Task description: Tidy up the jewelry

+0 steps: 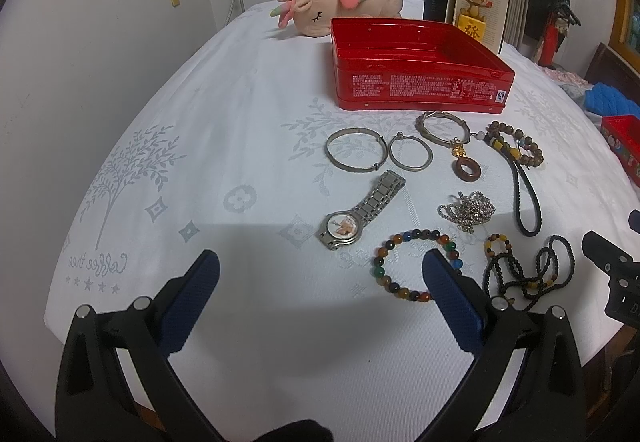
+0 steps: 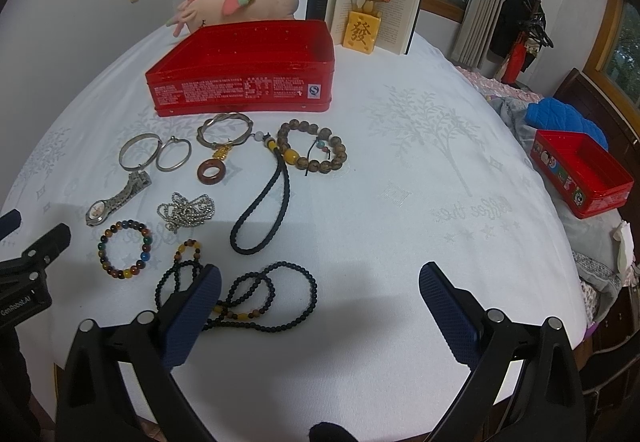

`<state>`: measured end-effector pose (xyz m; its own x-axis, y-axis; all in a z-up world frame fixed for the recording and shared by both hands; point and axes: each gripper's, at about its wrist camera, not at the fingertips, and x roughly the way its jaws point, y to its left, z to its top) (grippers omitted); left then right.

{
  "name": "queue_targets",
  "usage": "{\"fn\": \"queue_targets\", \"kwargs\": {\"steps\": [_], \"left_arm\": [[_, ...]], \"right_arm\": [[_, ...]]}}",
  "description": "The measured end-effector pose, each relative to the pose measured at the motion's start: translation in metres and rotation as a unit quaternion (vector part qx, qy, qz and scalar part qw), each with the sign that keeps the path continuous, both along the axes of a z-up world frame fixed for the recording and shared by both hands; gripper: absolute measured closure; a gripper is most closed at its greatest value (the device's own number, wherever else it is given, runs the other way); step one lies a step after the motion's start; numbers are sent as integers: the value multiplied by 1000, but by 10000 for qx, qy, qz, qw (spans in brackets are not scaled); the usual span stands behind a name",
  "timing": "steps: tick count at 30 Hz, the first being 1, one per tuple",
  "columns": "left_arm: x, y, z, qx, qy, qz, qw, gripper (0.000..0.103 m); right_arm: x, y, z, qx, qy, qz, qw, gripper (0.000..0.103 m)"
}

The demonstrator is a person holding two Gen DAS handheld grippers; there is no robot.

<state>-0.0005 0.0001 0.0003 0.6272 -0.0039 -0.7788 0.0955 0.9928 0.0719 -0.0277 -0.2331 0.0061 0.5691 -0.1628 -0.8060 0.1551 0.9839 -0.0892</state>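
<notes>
**Jewelry lot: sorting not yet begun**

Left gripper [image 1: 320, 274] hovering wide open, empty. Silver wristwatch [image 1: 358, 216], multicoloured bead bracelet [image 1: 416, 266] and black bead necklace [image 2: 248, 294] lying loose before the empty red tin box [image 1: 416, 66]. Right gripper [image 2: 320, 282] likewise gaping, empty. Next: closing on one piece.

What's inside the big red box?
The red box shows only bare red inner walls and part of its floor; no jewelry appears inside. Its near wall hides the front of the floor.

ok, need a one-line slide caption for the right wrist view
Right gripper open above a white tablecloth, jewelry spread before an open red tin, black bead necklace nearest.
</notes>
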Motion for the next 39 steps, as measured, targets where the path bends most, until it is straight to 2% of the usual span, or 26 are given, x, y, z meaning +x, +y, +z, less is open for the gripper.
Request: {"fn": "queue_targets", "kwargs": {"steps": [17,25,29,32,36,39], "left_arm": [[0,0,0,-20,-5,-8,10000,3],[3,10,3,-305,-99,-15,9995,3],[20,26,5,-514,36,108,9986,3],[39,36,5,-529,136,117,9984,3],[70,38,2,-656,421,-106,9969,4],[100,31,-7,-758,862,-391,9926,4]], "right_arm": [[0,0,1,13,-101,105,9999,4],[4,-18,1,383,-80,158,9991,4],[18,-36,0,695,73,166,9974,4],[30,-51,-2,915,140,171,9956,7],[50,-70,-3,1237,236,218,9918,12],[65,-81,-8,1311,353,204,9905,12]]}}
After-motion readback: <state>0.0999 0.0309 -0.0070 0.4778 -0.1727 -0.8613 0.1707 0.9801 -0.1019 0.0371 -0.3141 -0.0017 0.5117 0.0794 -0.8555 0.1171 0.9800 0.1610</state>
